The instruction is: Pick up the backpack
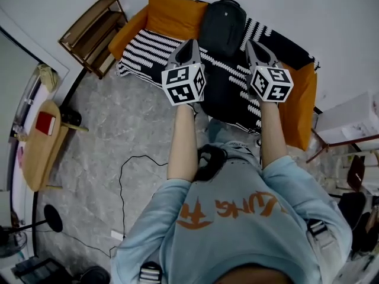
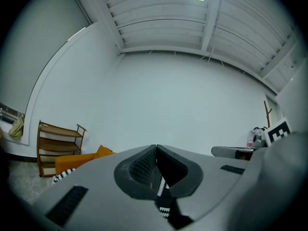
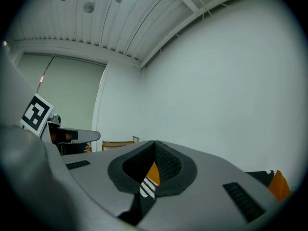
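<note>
A black backpack (image 1: 222,23) lies upright against the back of a sofa (image 1: 299,108) with orange cushions and a black-and-white striped cover. In the head view my left gripper (image 1: 190,42) hovers just left of the backpack and my right gripper (image 1: 251,44) just right of it, both above the seat. Both point level at the wall. The left gripper (image 2: 156,147) has its jaws shut with nothing between them, and so does the right gripper (image 3: 154,143). Neither touches the backpack, which does not show in either gripper view.
A wooden shelf (image 1: 95,28) stands left of the sofa against the wall. A round wooden table (image 1: 41,144) with a red object sits at the far left. A black cable (image 1: 127,176) trails on the marble floor. A white box (image 1: 349,120) stands at the right.
</note>
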